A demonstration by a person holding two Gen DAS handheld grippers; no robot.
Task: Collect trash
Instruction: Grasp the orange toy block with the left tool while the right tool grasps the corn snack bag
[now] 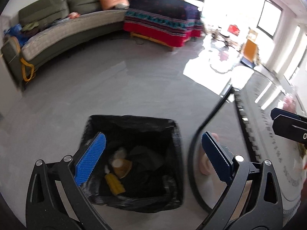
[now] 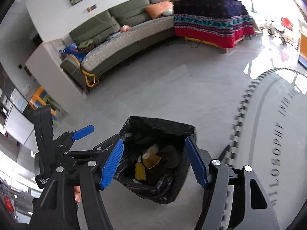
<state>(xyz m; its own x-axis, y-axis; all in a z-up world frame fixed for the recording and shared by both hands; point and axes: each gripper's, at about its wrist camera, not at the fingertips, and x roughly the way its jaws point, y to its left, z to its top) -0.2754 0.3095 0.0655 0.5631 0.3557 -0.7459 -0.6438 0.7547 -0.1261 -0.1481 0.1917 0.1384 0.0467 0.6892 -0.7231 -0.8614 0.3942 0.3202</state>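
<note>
While both sets of fingers hang spread with nothing between them, the bin (image 1: 134, 161) sits directly below and ahead of the left gripper (image 1: 153, 157) in the left wrist view: a squarish container lined with a crinkled, glossy black bag, holding a yellow ridged piece (image 1: 114, 185), a tan paper cup (image 1: 121, 167) and dark crumpled scraps. From the right wrist view, the right gripper (image 2: 153, 162) frames the same bin, its fingers apart and empty, with the left gripper just beside it. Judging by this, further trash lies elsewhere, perhaps on the pale, lettered bench (image 2: 284, 126).
</note>
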